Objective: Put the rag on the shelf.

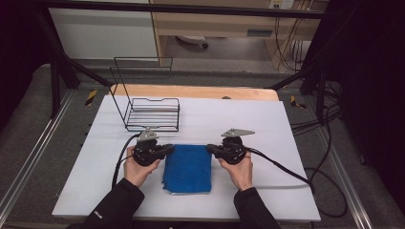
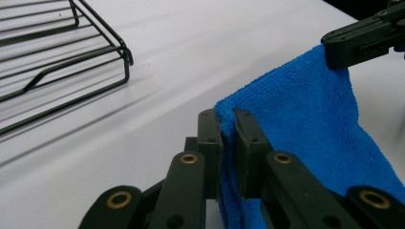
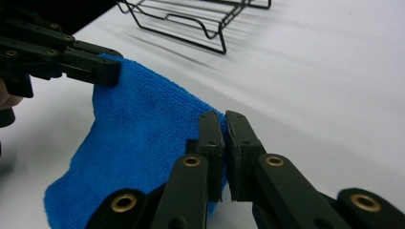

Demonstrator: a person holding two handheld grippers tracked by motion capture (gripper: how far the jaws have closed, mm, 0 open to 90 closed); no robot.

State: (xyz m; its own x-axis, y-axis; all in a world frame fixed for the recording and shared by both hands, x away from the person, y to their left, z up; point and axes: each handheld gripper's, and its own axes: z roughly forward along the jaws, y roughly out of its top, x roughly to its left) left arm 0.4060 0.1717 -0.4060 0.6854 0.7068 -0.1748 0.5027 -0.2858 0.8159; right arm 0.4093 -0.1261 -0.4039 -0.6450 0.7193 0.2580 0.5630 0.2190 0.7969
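A blue cloth (image 1: 187,168) hangs folded over the middle of the white table (image 1: 267,119), its far edge lifted and its near edge resting on the surface. My left gripper (image 1: 168,149) is shut on the cloth's far left corner. My right gripper (image 1: 210,149) is shut on the far right corner. In the left gripper view the two black jaws pinch the blue cloth (image 2: 305,124), with the right gripper (image 2: 334,50) clamped on the other corner beyond. Seen from the right gripper view, the jaws pinch the blue cloth (image 3: 143,138), and the left gripper (image 3: 102,71) holds the far corner.
A black wire rack (image 1: 152,113) stands on the table behind the left gripper, with a tall wire back. Cables trail from both grippers toward the table's sides. A wooden board (image 1: 200,91) lies past the table's far edge.
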